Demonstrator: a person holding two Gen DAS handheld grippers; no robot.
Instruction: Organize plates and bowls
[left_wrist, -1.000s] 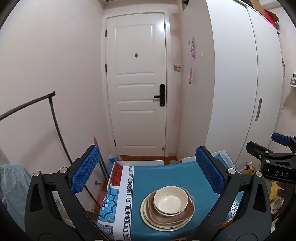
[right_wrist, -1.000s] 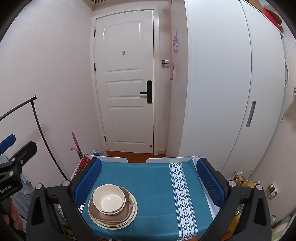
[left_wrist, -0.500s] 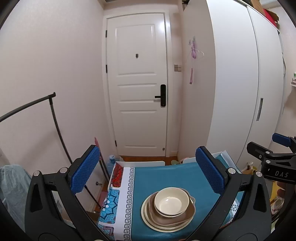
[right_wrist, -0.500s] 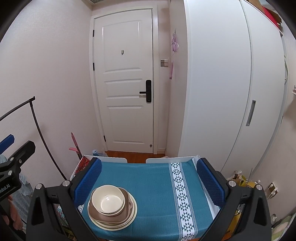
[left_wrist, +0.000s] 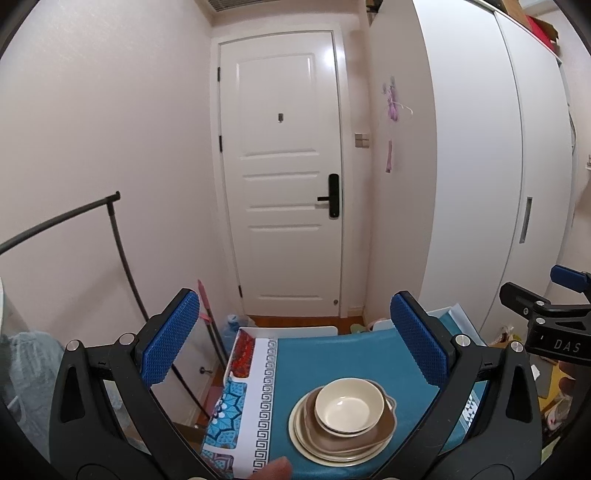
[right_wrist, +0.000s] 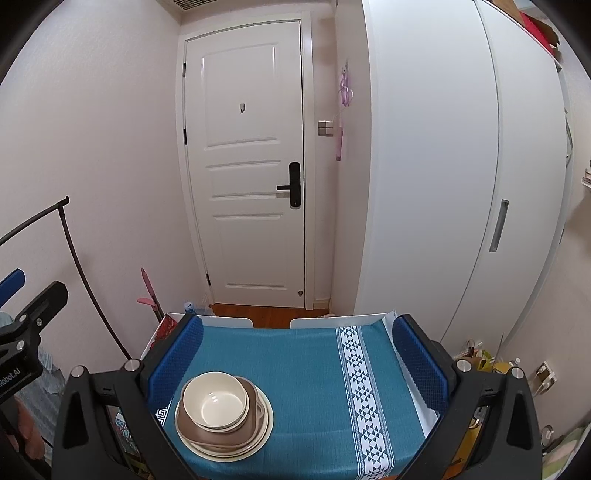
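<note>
Bowl (right_wrist: 216, 405) atop stacked plates (right_wrist: 225, 439)

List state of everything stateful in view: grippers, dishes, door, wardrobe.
left gripper: open, empty, above the table
right gripper: open, empty, above the table
bowl: upright, empty, top of the stack
brown dish: under the bowl, on the plates
plates: stacked, on the cloth
cloth: spread flat over the table
door: shut
wardrobe: doors shut
</note>
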